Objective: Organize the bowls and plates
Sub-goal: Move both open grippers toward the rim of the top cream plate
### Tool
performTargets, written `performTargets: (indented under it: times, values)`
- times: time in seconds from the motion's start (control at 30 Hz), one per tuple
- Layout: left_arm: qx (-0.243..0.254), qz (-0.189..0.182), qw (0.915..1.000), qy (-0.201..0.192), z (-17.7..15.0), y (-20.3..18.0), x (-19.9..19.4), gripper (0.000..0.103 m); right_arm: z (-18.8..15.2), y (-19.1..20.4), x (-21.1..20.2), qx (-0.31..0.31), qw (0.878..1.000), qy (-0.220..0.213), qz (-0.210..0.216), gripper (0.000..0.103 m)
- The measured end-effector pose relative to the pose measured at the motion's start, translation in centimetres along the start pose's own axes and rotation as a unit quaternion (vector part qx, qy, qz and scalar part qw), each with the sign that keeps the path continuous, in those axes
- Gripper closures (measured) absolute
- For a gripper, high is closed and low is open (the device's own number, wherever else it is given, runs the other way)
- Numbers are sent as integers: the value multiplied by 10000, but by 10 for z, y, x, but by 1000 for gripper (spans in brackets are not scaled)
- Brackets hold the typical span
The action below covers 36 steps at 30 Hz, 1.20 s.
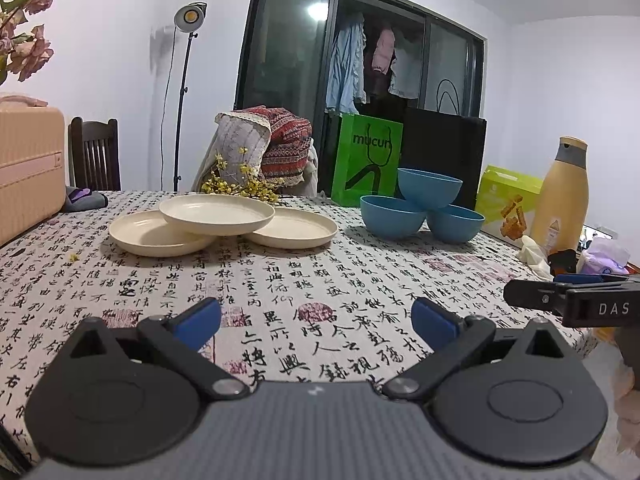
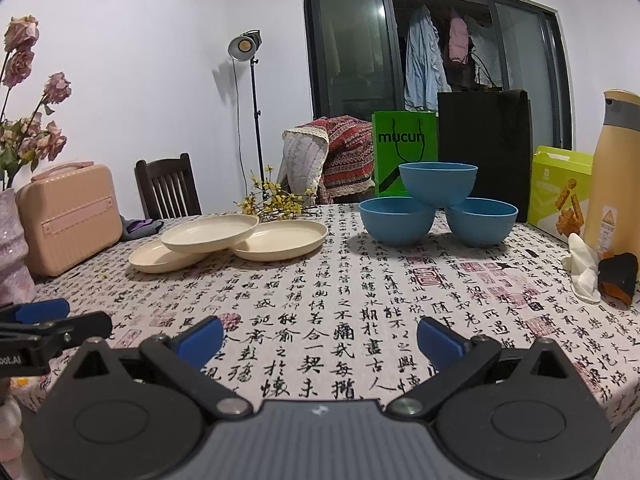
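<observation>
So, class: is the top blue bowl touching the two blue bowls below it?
Touching. In the right wrist view the top blue bowl rests on the rims of the left bowl and the right bowl, with no gap showing.

1. The plates (image 1: 216, 214) are plain cream.
2. The bowls (image 2: 438, 184) are solid blue.
3. The tablecloth (image 2: 320, 300) is off-white, printed with black calligraphy and red seal stamps.
4. Both grippers, left gripper (image 1: 316, 320) and right gripper (image 2: 320, 338), are black with blue pads.
5. The paper bag (image 2: 404, 148) is bright green with black lettering.
6. The case (image 2: 68, 220) is pale pink.
7. The bottle (image 1: 560, 200) is yellow-tan with a grey collar.
</observation>
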State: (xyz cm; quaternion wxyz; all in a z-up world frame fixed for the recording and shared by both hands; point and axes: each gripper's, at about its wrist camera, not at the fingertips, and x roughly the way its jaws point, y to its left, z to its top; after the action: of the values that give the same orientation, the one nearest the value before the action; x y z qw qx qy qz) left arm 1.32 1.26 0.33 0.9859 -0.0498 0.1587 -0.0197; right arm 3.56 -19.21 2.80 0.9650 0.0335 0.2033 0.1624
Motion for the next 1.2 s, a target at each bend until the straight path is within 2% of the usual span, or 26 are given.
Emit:
performTargets:
  times: [0.4, 0.73, 0.97, 1.2]
  values:
    - [-122, 169, 9997, -122, 19, 17, 25, 0, 18, 4, 33, 12, 10000, -41, 88, 0]
    - [-424, 306, 9985, -155, 34, 32, 43, 0, 44, 15, 59, 34, 9989, -342, 317, 0]
    - [-655, 475, 9963, -304, 49, 46, 49, 0, 69, 25, 76, 35, 9966, -496, 663, 0]
    - [-803, 707, 9931, -474, 66, 60, 51, 0, 92, 32, 87, 108, 9947, -677, 767, 0]
